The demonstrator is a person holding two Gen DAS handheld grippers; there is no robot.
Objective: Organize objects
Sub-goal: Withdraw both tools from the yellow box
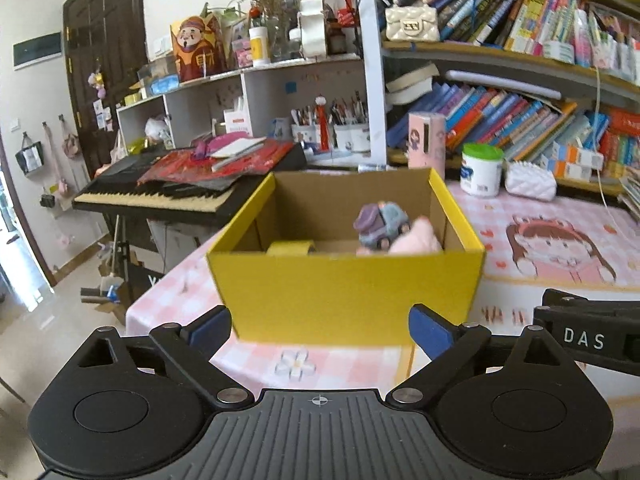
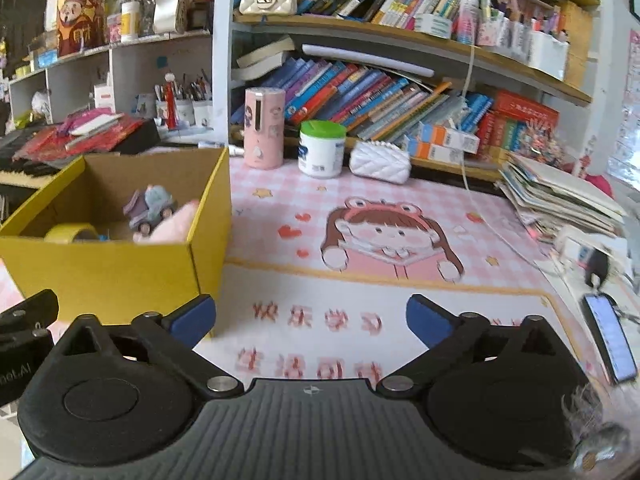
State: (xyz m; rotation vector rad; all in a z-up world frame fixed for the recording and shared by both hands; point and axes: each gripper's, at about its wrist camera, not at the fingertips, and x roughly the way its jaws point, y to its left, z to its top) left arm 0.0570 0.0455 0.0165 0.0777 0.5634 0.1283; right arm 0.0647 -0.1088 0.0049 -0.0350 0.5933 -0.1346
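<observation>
Daylight fills both views, soft and fairly bright, with no hard shadows on the desk mat (image 2: 400, 208). The strongest light enters at the far left edge of the left wrist view, where the floor (image 1: 36, 312) glares white. Fisheye distortion bends the bookshelf (image 2: 420, 36) and darkens the corners. Motion blur smears the yellow box (image 1: 344, 296) and the print along the mat's near edge; distant books look sharper.

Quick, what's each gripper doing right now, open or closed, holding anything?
Left gripper: open, holding nothing; the yellow box sits just ahead of it.
Right gripper: open, holding nothing, over the pink desk mat.
</observation>
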